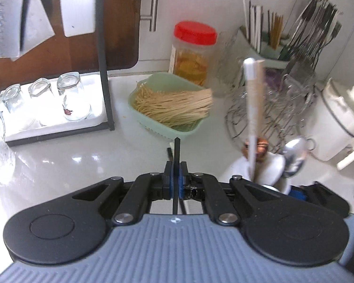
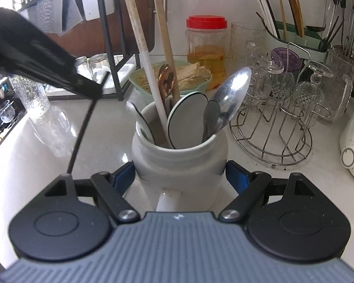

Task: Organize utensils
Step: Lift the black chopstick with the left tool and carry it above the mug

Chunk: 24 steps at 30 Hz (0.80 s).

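Observation:
My left gripper (image 1: pixel 176 176) is shut on a thin black chopstick (image 1: pixel 177 155) that sticks up between its blue pads; in the right wrist view the chopstick (image 2: pixel 82 127) hangs from that gripper at the left. My right gripper (image 2: pixel 179 176) is closed around a white ceramic jar (image 2: pixel 179 162), its pads against both sides. The jar holds a white-handled utensil (image 2: pixel 141 44), a wooden one (image 2: pixel 164 30), a copper spoon (image 2: pixel 167 77), a steel spoon (image 2: pixel 233 92) and dark-rimmed spoons (image 2: pixel 188 118). The jar shows low right in the left wrist view (image 1: pixel 268 167).
A green basket of noodles (image 1: pixel 169 108), a red-lidded jar (image 1: pixel 194 49), a wire rack with glassware (image 2: pixel 278 108), a cutlery holder with chopsticks (image 2: pixel 292 33), a white appliance (image 1: pixel 339 118), and a tray of upturned glasses (image 1: pixel 47 103) under a black rack stand on the white counter.

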Available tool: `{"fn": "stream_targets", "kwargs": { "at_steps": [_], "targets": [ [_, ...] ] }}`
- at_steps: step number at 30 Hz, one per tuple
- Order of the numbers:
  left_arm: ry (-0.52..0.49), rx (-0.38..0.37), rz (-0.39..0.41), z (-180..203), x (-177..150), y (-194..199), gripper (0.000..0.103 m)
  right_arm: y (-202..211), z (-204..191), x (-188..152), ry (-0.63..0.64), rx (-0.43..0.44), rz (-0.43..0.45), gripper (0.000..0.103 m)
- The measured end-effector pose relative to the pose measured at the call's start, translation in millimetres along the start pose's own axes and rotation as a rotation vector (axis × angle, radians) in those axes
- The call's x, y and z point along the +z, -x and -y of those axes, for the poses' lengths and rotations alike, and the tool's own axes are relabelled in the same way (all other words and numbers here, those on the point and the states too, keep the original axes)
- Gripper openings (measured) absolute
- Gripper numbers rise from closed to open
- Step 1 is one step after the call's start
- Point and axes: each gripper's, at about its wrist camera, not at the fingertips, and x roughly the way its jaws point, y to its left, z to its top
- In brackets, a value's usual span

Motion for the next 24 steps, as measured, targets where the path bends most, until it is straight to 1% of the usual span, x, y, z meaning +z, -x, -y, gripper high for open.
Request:
{"fn": "stream_targets", "kwargs": {
  "at_steps": [3, 6, 8, 13, 20, 24],
  "targets": [
    [0.018, -0.021, 0.017, 3, -5, 18, 0.005, 0, 0, 0, 0.005, 0.000, 0.001, 0.086],
    [0.008, -0.035, 0.032, 7, -10, 29, 0.005, 0, 0, 0, 0.003, -0.001, 0.001, 0.086],
    [-0.012, -0.023, 0.031, 11, -16, 30, 0.005, -1, -1, 0, 0.006, -0.004, 0.002, 0.086],
    [0.022, -0.049, 0.016, 9, -25, 37, 0.005, -1, -1, 0, 0.007, -0.002, -0.002, 0.086],
    [0.034, -0.072, 0.036, 11, -23, 56, 0.005, -1, -1, 1, 0.006, -0.002, -0.007, 0.086],
    [0.022, -0.083, 0.052, 17, -21, 69, 0.005, -1, -1, 1, 0.005, -0.002, -0.007, 0.086]
  ]
}}
